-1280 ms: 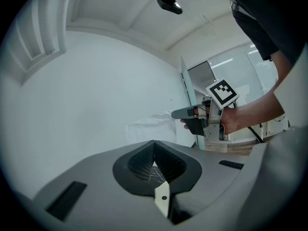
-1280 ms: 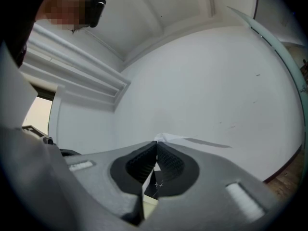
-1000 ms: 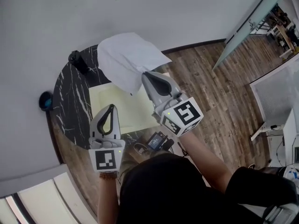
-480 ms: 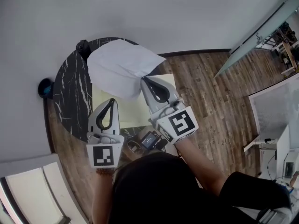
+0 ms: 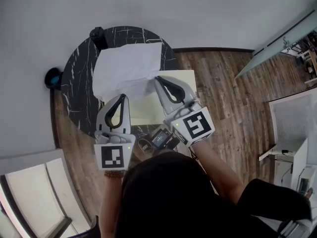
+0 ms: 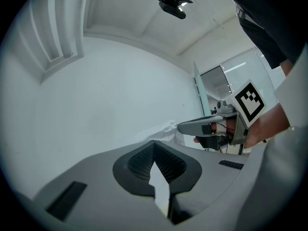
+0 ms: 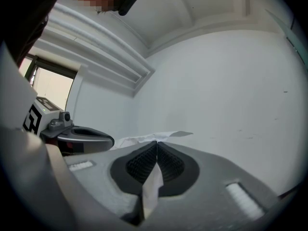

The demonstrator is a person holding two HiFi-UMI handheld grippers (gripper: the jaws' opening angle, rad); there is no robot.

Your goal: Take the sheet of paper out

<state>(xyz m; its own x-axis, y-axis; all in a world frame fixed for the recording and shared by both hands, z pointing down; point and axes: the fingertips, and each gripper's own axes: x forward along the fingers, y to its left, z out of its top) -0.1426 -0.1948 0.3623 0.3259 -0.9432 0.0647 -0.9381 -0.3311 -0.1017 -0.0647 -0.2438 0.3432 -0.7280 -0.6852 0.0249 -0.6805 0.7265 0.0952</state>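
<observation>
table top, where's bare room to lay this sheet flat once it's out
Bare marble: the table along its left arc, between the sheet of paper and the rim, nearer than the small black object. Crowded: the near middle, where the yellow folder lies and the left tongs and right tongs both pinch the sheet.

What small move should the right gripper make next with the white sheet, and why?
Probably open the right gripper and release: the sheet of paper looks clear of the yellow folder, spread over the table, with only its near corner pinched.
</observation>
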